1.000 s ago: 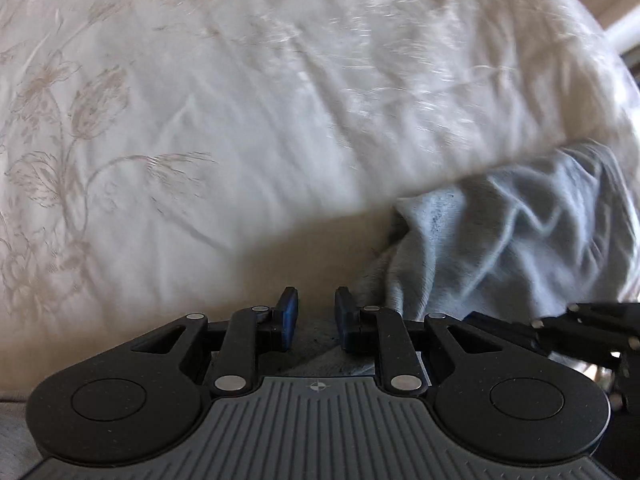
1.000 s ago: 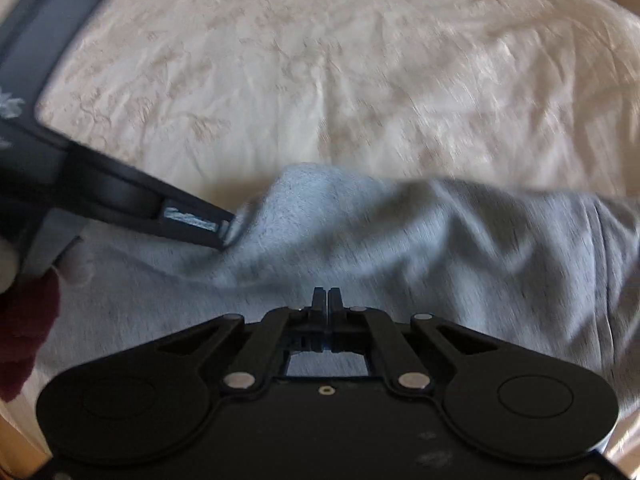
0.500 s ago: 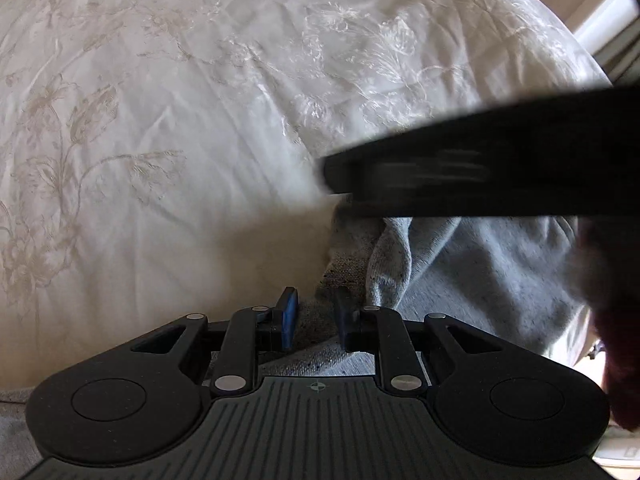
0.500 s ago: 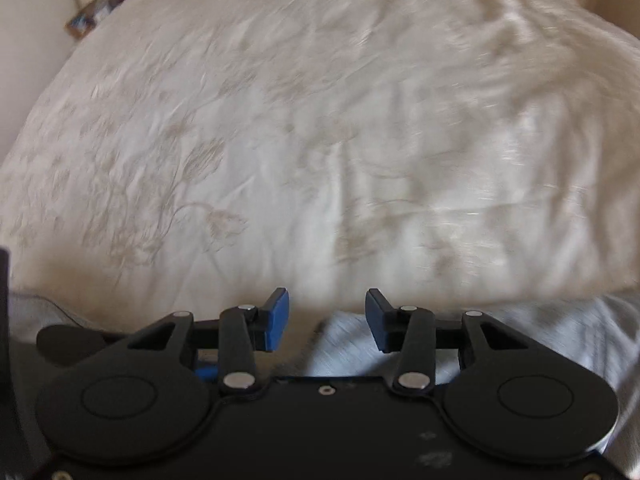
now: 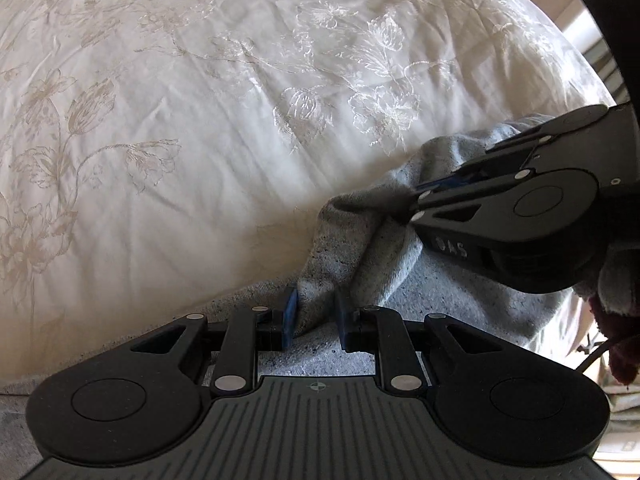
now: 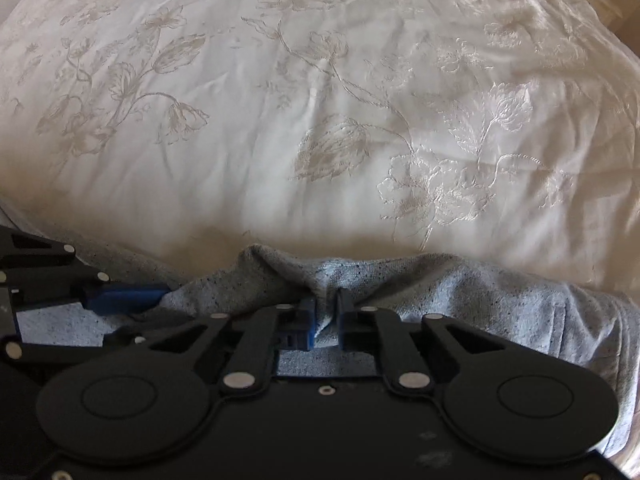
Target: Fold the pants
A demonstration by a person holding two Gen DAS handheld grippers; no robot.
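White embroidered bedspread [image 6: 280,140]; both tongs [image 5: 316,316] [image 6: 325,318] pinch grey pants [image 6: 460,292].

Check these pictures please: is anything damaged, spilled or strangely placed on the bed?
Nothing stands out. The grey knitted pants lie bunched at the near edge of the white embroidered bedspread, each hand-held gripper, left and right, pinching a fold of them. The bunching fits folding work; no tear or stain shows.

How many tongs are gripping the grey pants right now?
2. The left tongs pinch a fold of the grey pants at their near edge; the right tongs, just closed, pinch a bunched ridge beside them, over the white bedspread.
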